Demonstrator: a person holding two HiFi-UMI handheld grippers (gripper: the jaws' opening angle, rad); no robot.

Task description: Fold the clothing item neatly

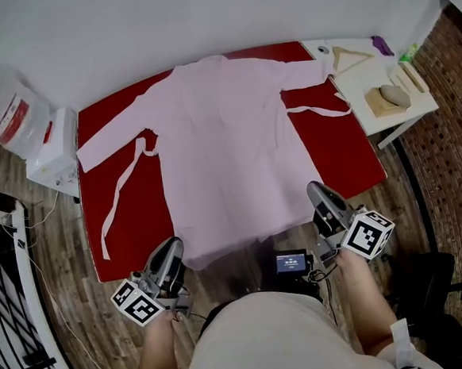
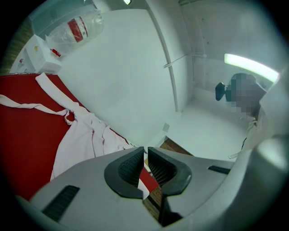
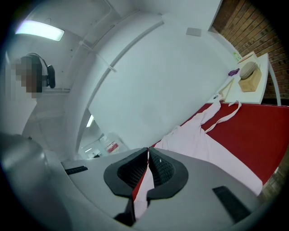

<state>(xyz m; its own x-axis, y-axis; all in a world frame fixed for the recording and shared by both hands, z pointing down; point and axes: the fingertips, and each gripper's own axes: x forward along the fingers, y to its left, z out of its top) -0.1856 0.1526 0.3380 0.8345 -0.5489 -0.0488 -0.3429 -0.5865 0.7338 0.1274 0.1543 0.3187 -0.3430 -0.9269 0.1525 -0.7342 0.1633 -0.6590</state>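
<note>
On red table (image 1: 129, 204), pink robe (image 1: 227, 140) spread flat, collar at 12 o'clock, sleeves out to 9 and 3, hem hanging over near edge at 6. Left hand-held gripper (image 1: 174, 245) clenched on hem corner at 7, right hand-held gripper (image 1: 317, 189) clenched on hem side at 5; cloth shows in both jaw gaps. Step, judged: first fold starting. Next: lift hem, carry toward collar, keep corners level. Loose belt (image 1: 116, 197) at 8 may drag. Small white table (image 1: 358, 82) crowds 2; centre open.
</note>
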